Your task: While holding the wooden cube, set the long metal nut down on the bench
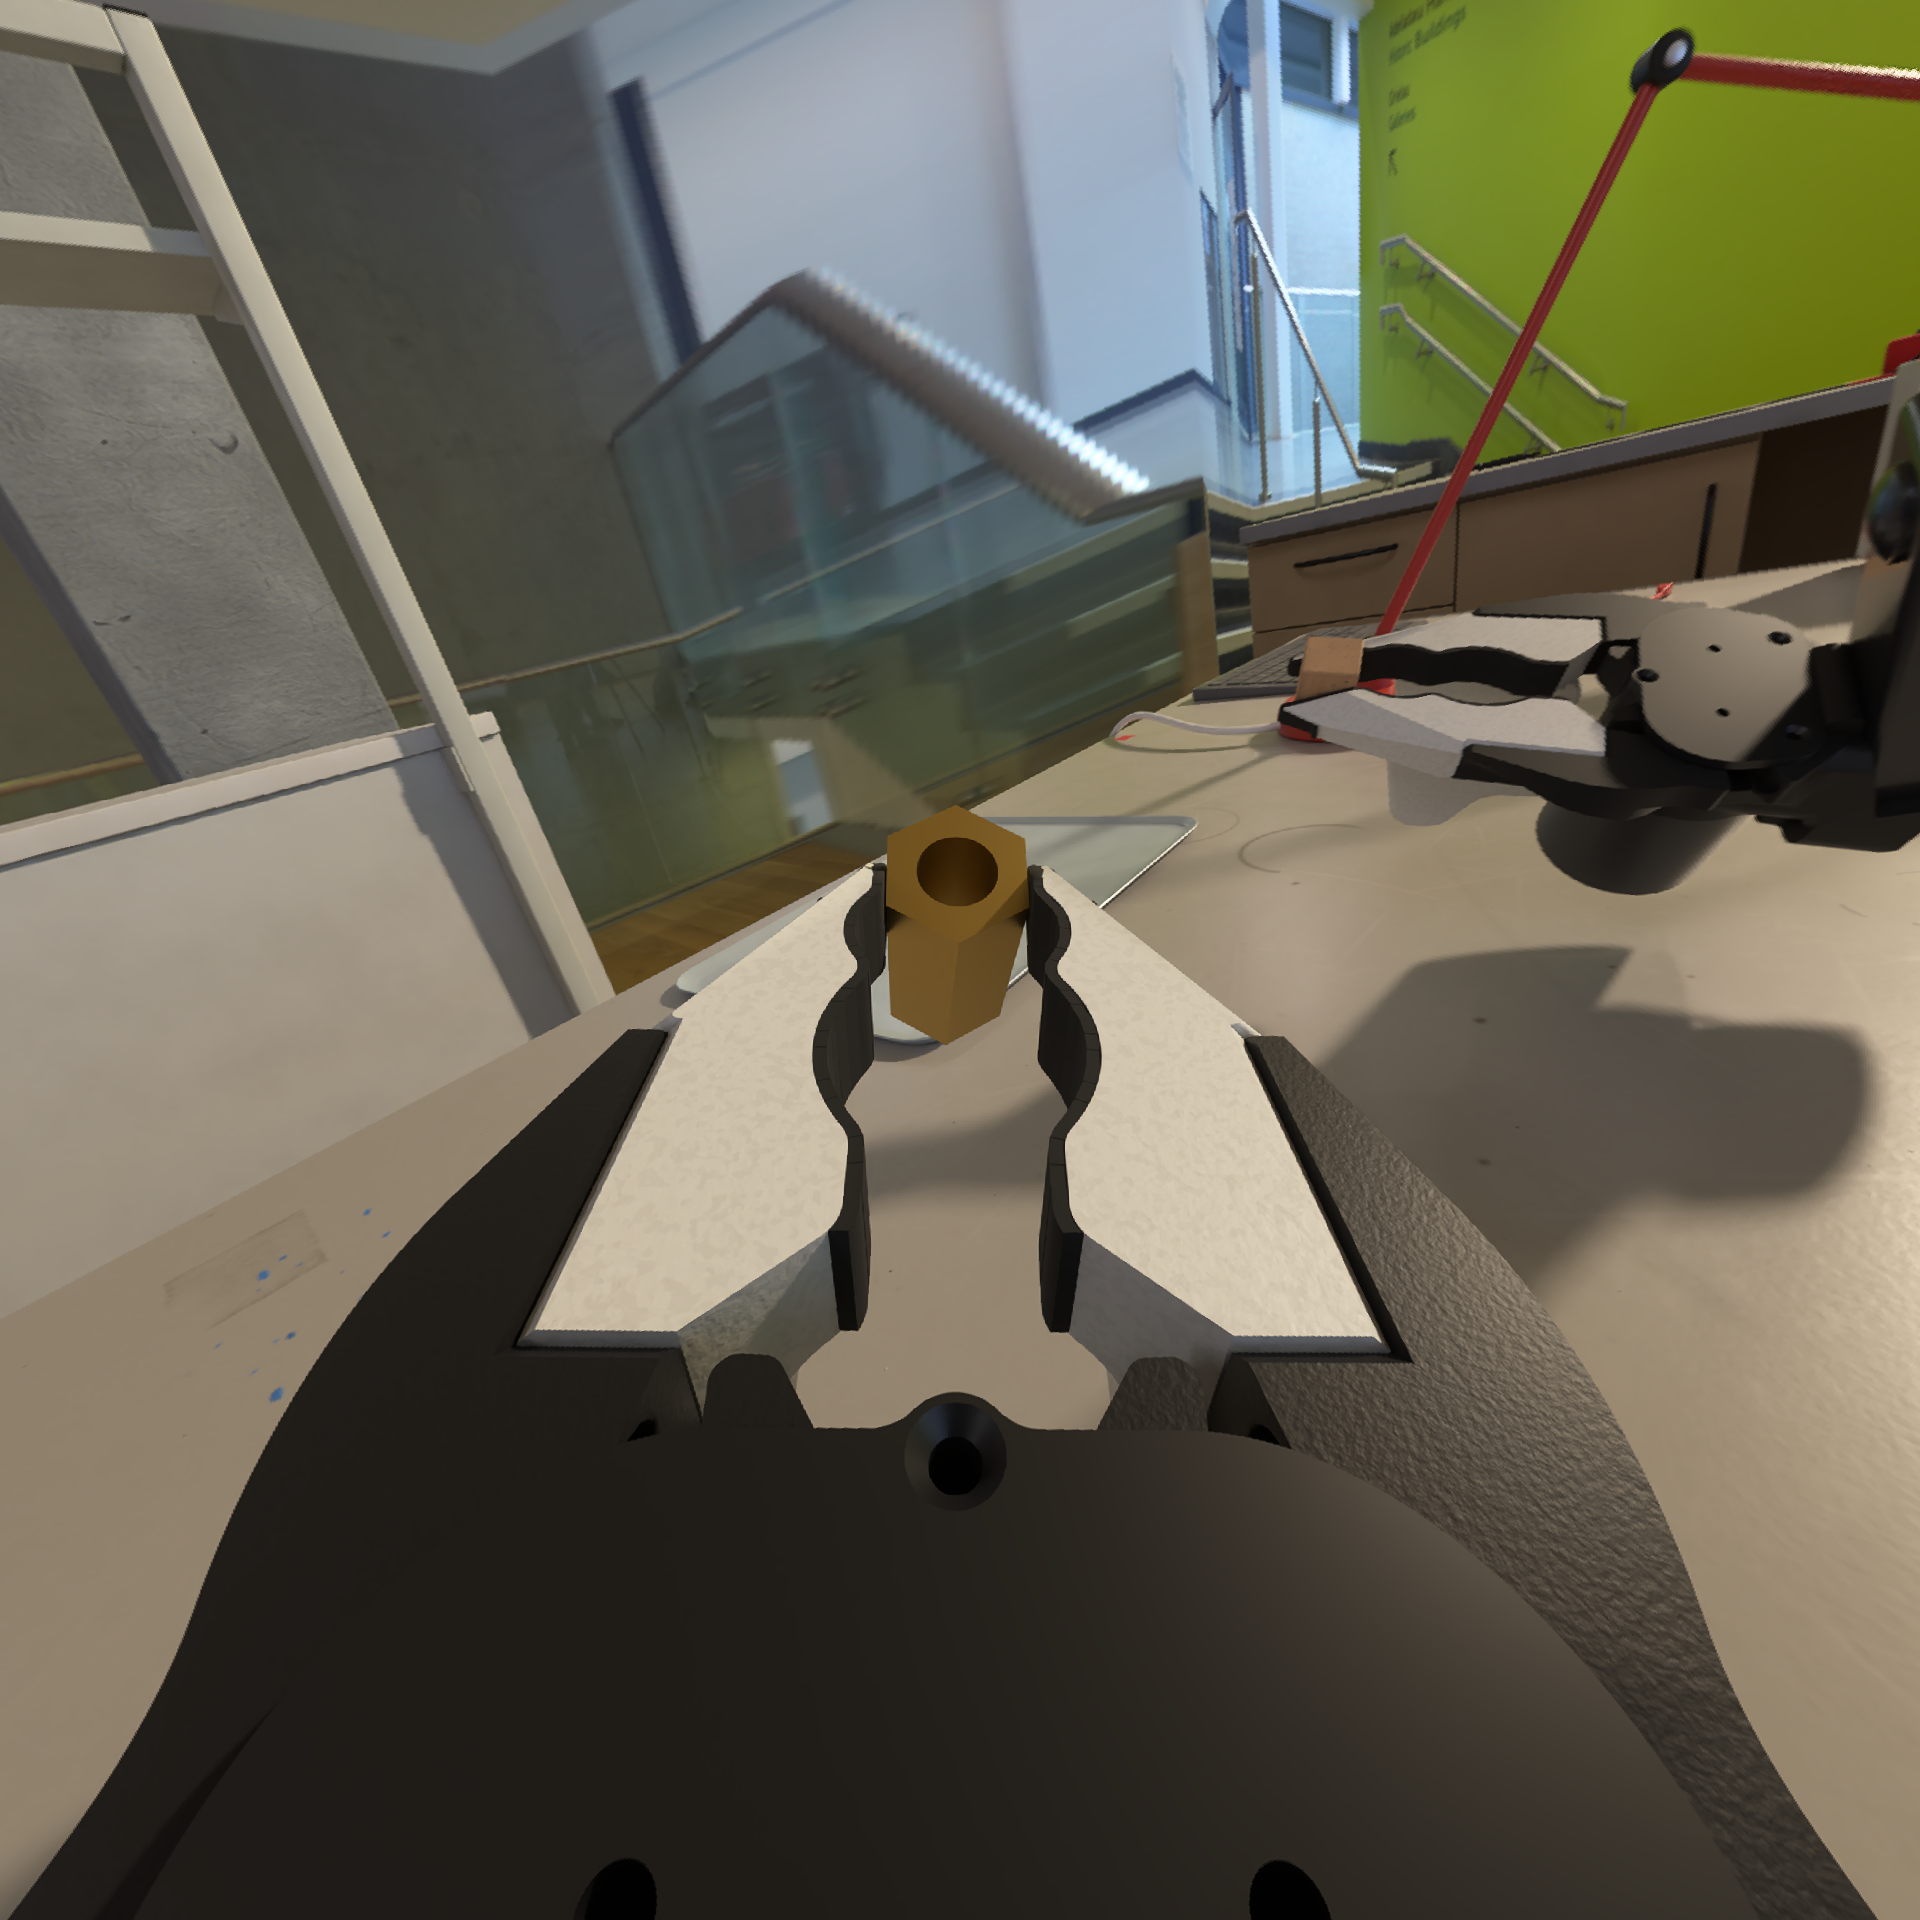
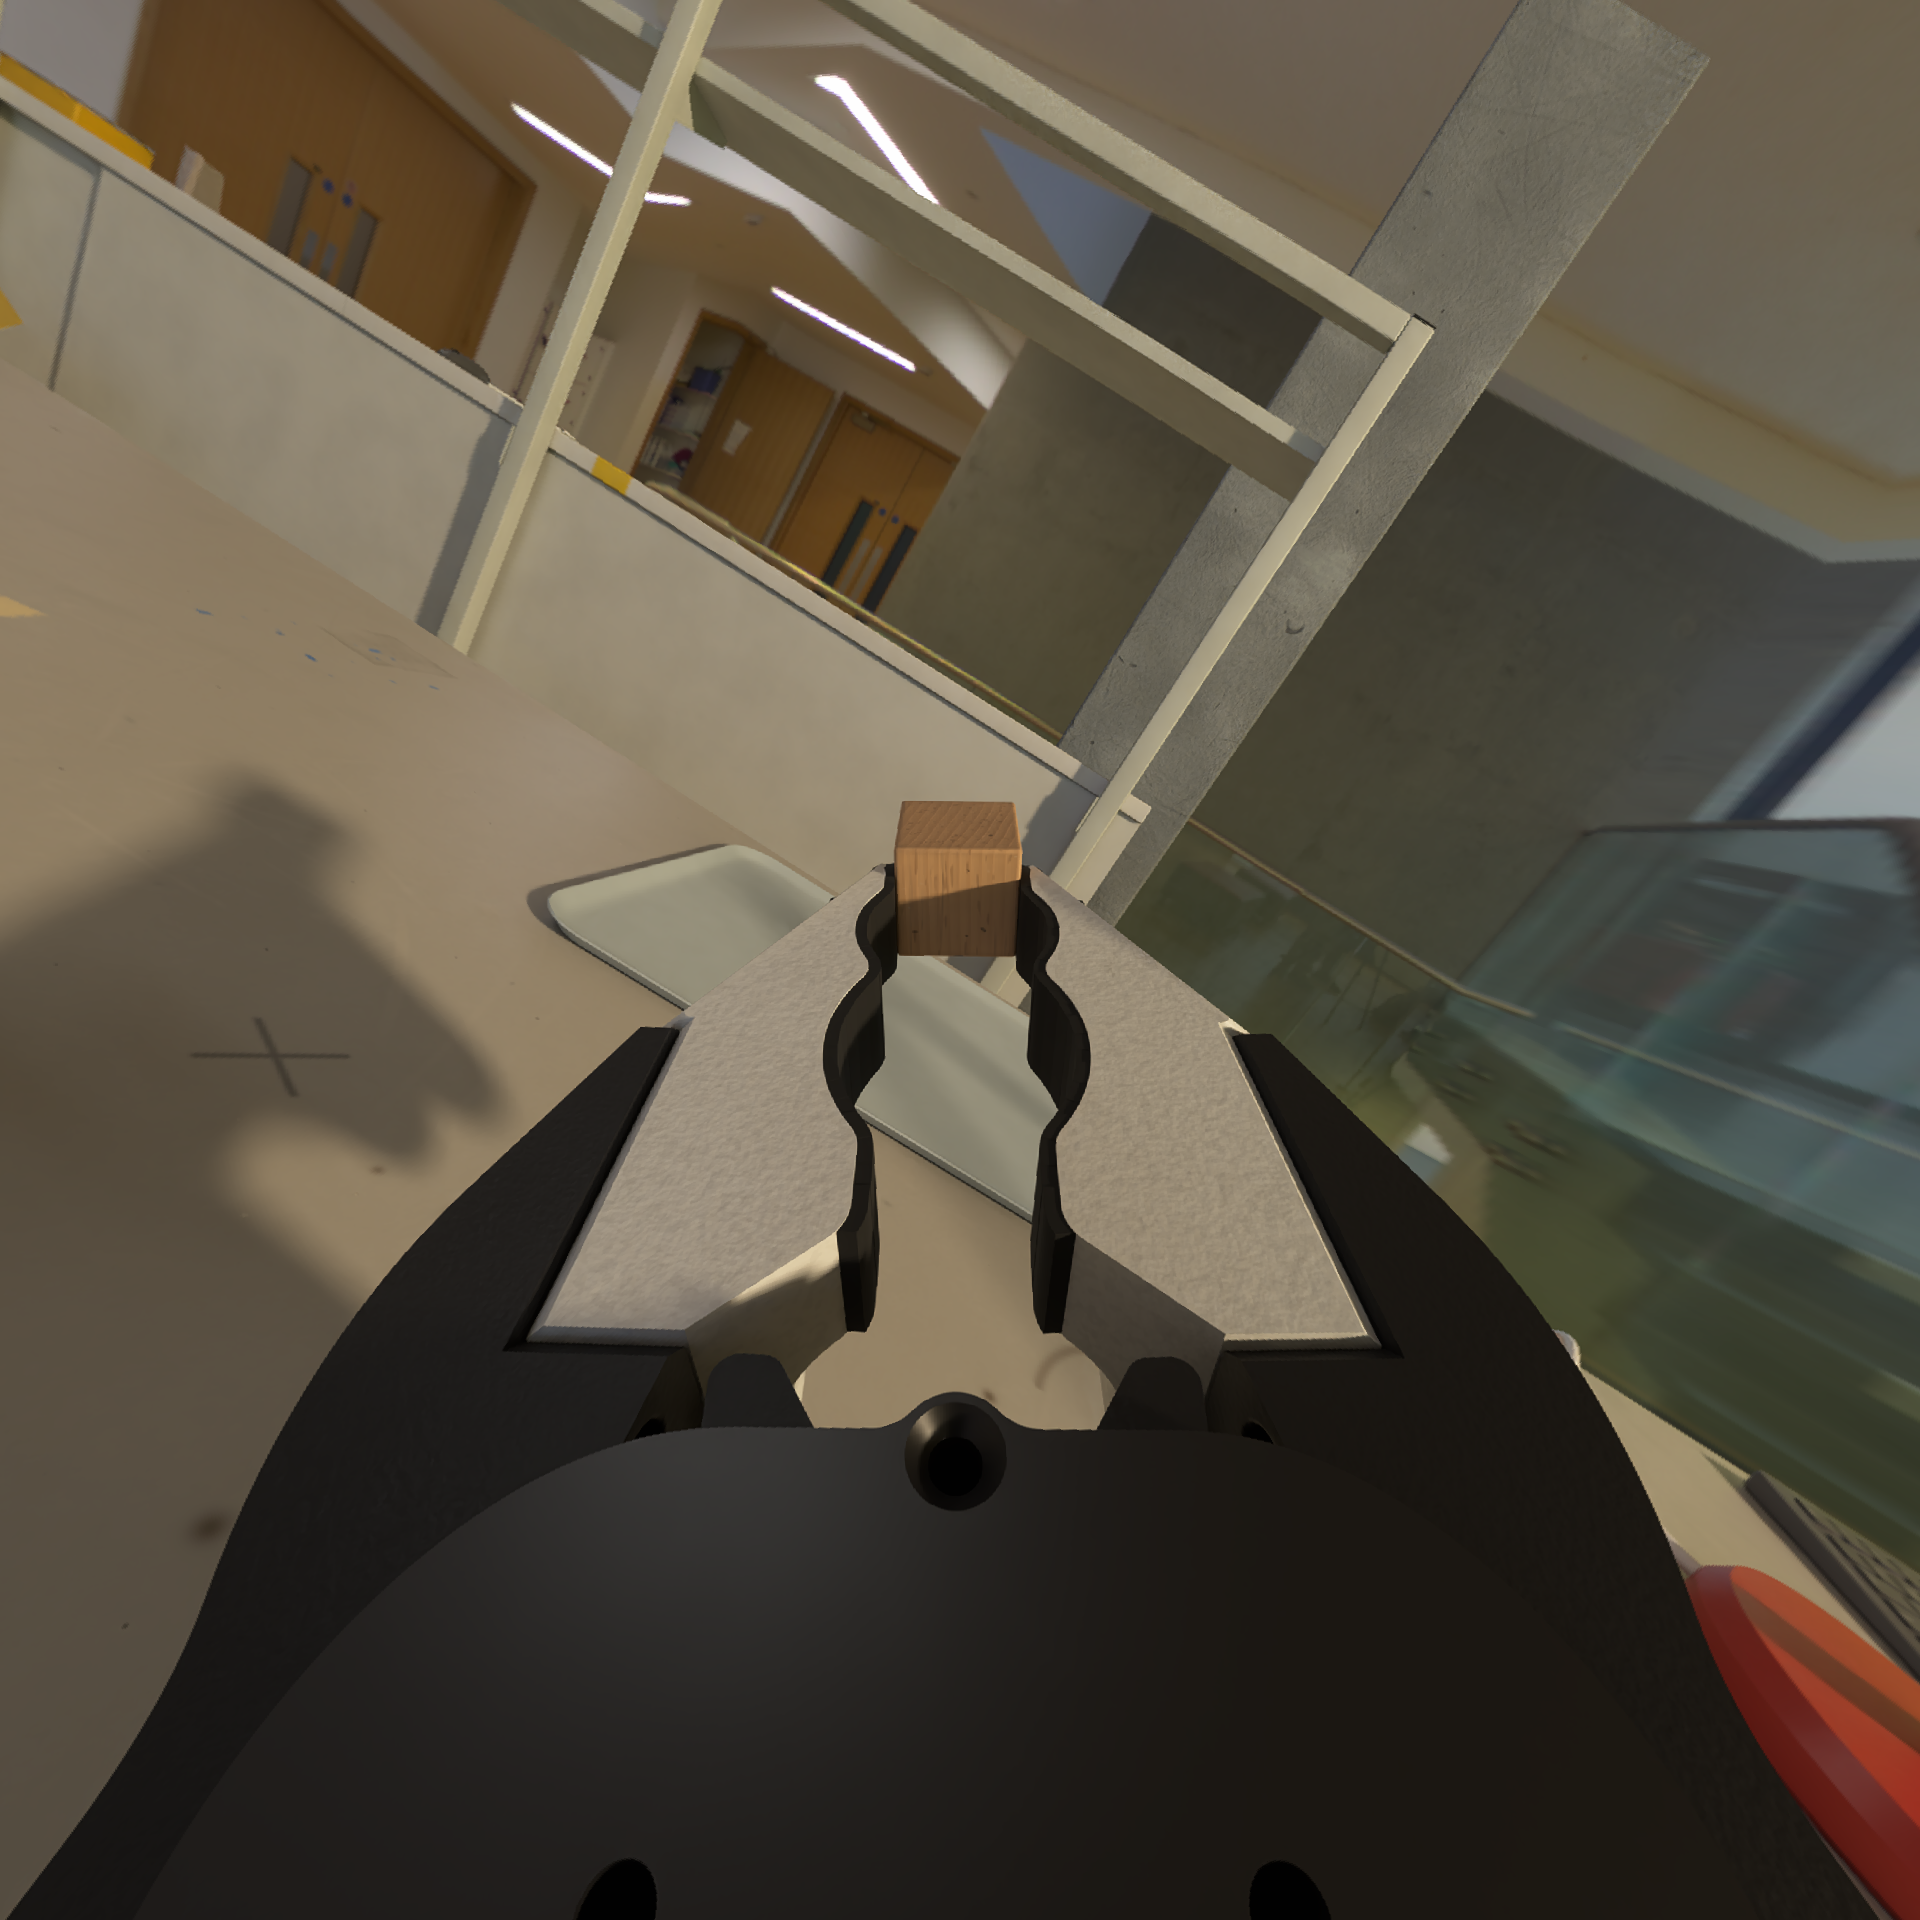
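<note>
My left gripper is shut on a long brass-coloured hexagonal nut, held upright at the fingertips with its bore facing up, above the beige bench. My right gripper is shut on a small wooden cube at its fingertips, above the bench. The right gripper also shows in the left wrist view, far right, with the cube between its tips.
A pale flat tray lies on the bench past the nut; it also shows in the right wrist view. A red lamp arm and its red base stand at the right. A keyboard lies near it. The bench edge runs beside a glass railing.
</note>
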`<state>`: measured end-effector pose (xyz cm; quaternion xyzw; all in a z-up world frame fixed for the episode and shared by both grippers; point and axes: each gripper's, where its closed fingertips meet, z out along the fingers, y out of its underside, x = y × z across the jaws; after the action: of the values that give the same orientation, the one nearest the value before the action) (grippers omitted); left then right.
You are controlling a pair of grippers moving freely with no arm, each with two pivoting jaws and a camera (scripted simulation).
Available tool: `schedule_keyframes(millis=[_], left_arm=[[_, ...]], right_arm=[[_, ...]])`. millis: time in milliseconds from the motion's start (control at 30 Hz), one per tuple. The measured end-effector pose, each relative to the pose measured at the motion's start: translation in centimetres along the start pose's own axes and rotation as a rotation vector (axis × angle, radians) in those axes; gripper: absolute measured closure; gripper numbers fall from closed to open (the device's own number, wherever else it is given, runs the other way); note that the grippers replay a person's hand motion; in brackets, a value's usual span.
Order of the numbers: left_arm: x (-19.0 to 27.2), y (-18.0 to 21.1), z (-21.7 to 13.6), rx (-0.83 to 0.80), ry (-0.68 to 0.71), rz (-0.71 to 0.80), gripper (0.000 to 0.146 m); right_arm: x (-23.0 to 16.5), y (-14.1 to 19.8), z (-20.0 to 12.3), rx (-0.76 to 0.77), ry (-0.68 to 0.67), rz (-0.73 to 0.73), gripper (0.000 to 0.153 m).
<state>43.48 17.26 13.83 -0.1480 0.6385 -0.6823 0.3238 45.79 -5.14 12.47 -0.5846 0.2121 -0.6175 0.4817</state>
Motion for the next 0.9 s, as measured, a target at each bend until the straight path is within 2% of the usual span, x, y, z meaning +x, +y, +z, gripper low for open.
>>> schedule_keyframes(millis=[67,133,200,300,400,467,567,900], left_arm=[[0.4,-0.1,-0.1,0.012,0.022,-0.006,0.12],[2.0,0.2,0.0,-0.002,0.102,0.002,0.12],[4.7,0.6,-0.1,-0.038,0.251,-0.015,0.12],[10.0,1.0,-1.1,-0.109,0.548,-0.119,0.12],[13.5,2.8,-2.1,-0.301,0.75,-0.213,0.12],[14.4,4.2,-2.5,-0.411,0.784,-0.192,0.12],[14.6,5.7,-2.7,-0.521,0.764,-0.136,0.12],[14.1,6.9,-2.4,-0.609,0.732,-0.161,0.117]], right_arm=[[0.1,0.1,0.1,0.009,-0.006,0.016,0.131],[0.2,0.4,0.5,0.009,-0.013,0.015,0.131],[0.6,0.9,0.7,-0.016,0.005,0.019,0.131],[0.9,0.9,0.6,-0.006,0.018,0.039,0.131],[1.0,1.1,0.7,-0.017,0.023,0.034,0.131],[0.9,1.1,0.8,-0.018,0.02,0.027,0.131],[0.9,1.2,0.9,-0.024,0.021,0.028,0.131],[0.9,1.6,1.0,-0.039,0.021,0.036,0.131]])
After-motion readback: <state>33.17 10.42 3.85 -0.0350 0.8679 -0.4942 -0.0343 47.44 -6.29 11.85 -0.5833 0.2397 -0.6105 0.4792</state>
